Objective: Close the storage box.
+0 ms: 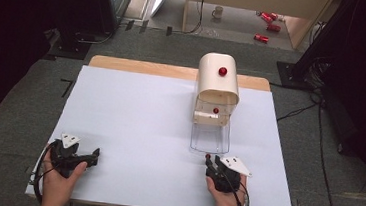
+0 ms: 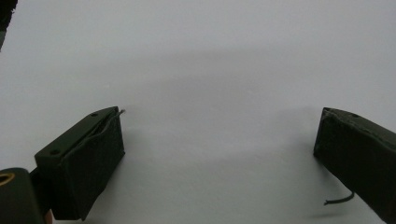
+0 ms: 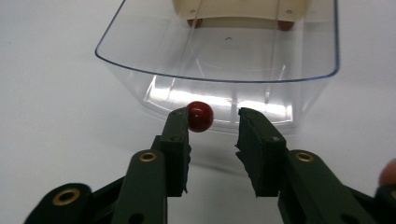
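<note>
A: Where's the red ball point(image 3: 200, 116)?
B: Centre of the right gripper view, touching the right claw's point(image 3: 214, 122) left pad, with a gap to the other; no grip.
A: And the left claw point(image 2: 219, 140)?
B: Wide open, empty, over bare bench point(image 2: 210, 56).

Grey carpet floor point(image 1: 141, 44), white-topped bench point(image 1: 134, 124) with wooden edge, dark equipment at left, wooden furniture point(image 1: 260, 2) behind, mug point(image 1: 218, 11), red cans point(image 1: 268, 20), cables point(image 1: 319, 125) at right

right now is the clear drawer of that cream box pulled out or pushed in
Pulled out: the clear drawer juts from under the cream box toward the right gripper, its red knob between the jaws.
</note>
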